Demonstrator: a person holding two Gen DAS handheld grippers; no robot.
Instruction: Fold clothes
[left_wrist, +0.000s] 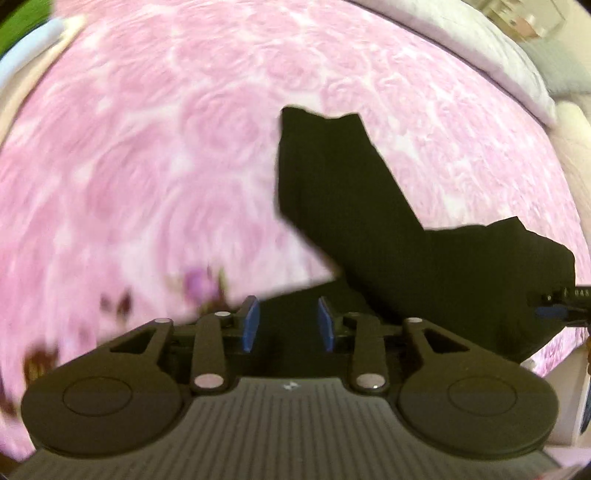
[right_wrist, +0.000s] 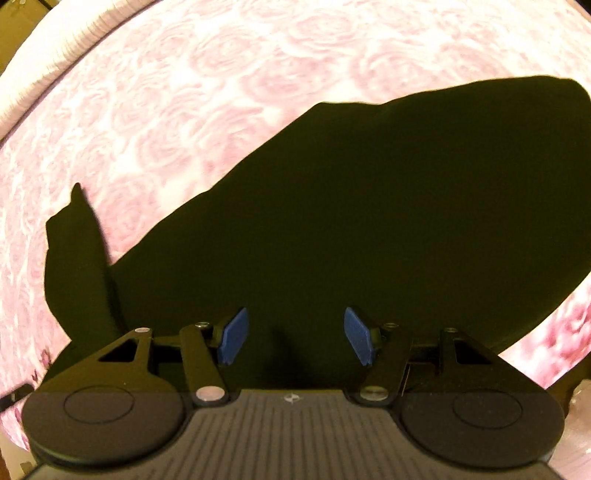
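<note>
A black garment (left_wrist: 369, 221) lies on a bed with a pink rose-print cover (left_wrist: 147, 147). In the left wrist view part of it is folded over and a sleeve-like end points away. My left gripper (left_wrist: 289, 325) is open, its blue pads (left_wrist: 251, 325) apart over the garment's near edge. The right gripper's tip (left_wrist: 554, 312) shows at the right edge beside the cloth. In the right wrist view the garment (right_wrist: 369, 221) fills the middle, with a narrow piece (right_wrist: 77, 251) at the left. My right gripper (right_wrist: 295, 336) is open above the cloth, holding nothing.
The pink cover (right_wrist: 184, 92) spreads around the garment. A white pillow (left_wrist: 498, 51) lies at the far right of the bed. Light blue and green cloth (left_wrist: 26, 48) sits at the far left corner. The bed's edge (right_wrist: 55, 48) shows at the upper left.
</note>
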